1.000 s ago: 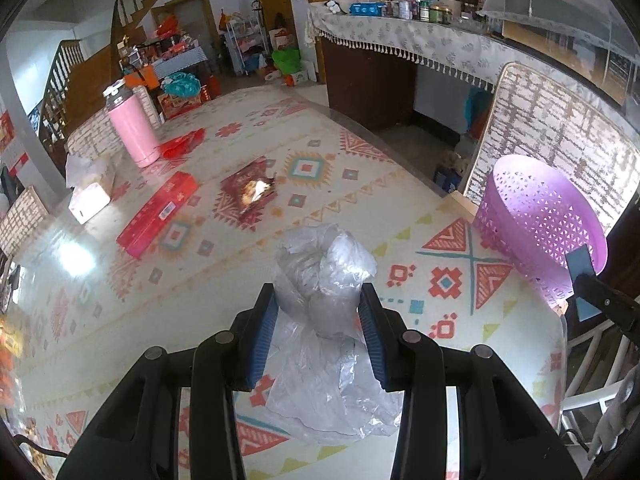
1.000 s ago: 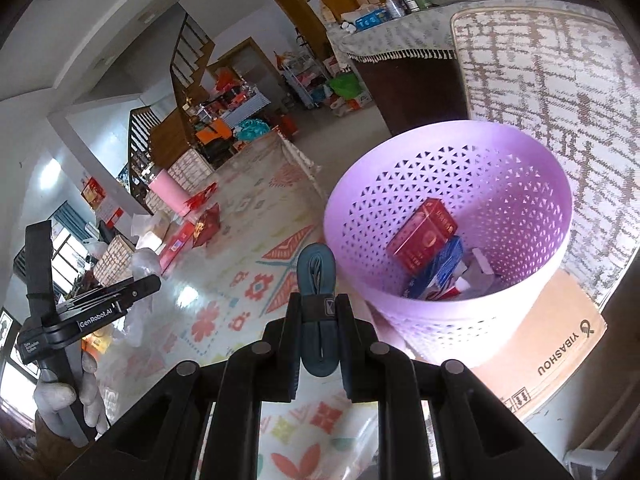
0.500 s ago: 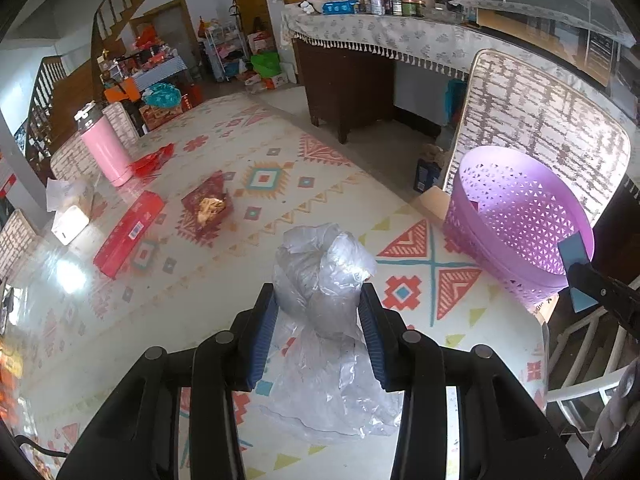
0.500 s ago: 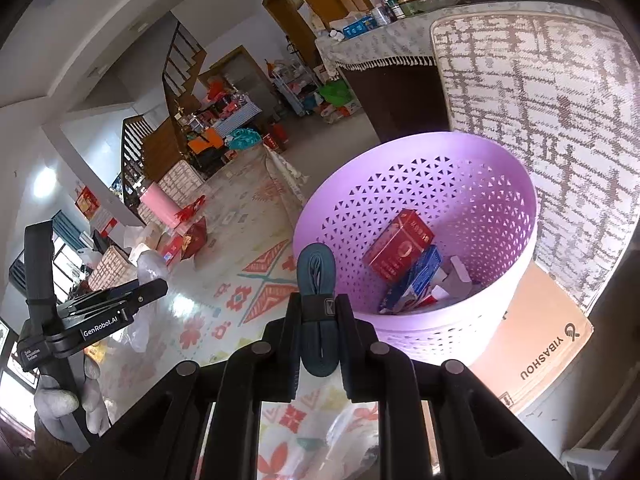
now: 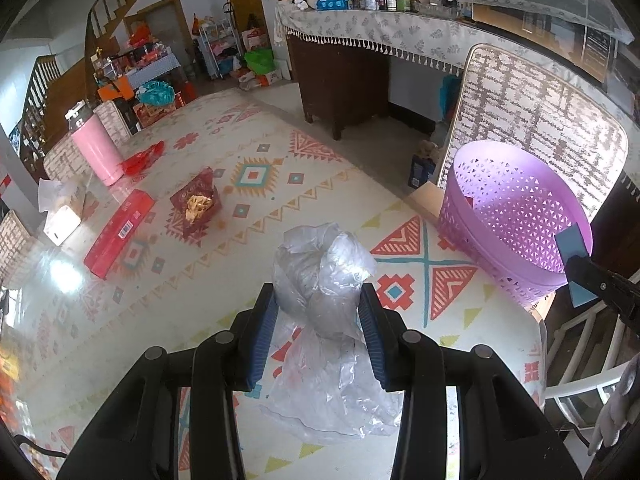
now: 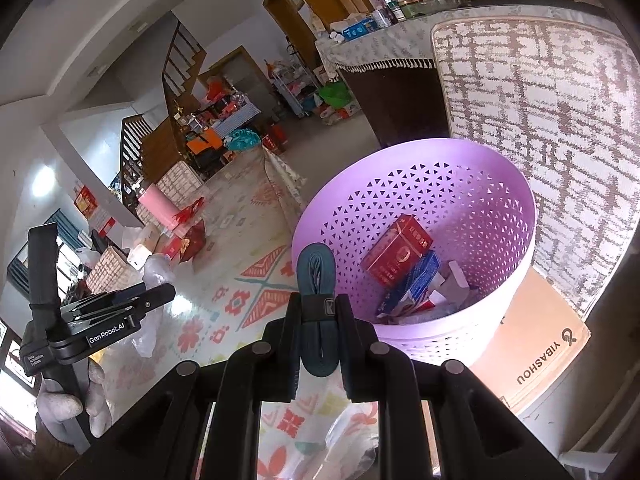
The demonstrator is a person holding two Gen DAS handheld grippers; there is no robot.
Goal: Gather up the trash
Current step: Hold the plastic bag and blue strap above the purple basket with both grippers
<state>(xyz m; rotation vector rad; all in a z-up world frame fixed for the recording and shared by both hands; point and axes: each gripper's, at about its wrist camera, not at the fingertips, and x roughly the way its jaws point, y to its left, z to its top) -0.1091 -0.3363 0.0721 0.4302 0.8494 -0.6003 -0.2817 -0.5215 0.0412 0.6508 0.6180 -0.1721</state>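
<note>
Left gripper [image 5: 318,320], fingers part-open, clamps crumpled clear plastic bag [image 5: 324,280] above patterned counter [image 5: 248,208]. Right gripper [image 6: 318,312], fingers closed, pinches rim of purple basket [image 6: 516,240]. Step: carrying bag to basket; next move likely swing over rim, release. Readable: "GenRobot.AI" on left gripper, "YIBASHOU" on cardboard [image 6: 536,360].
</note>
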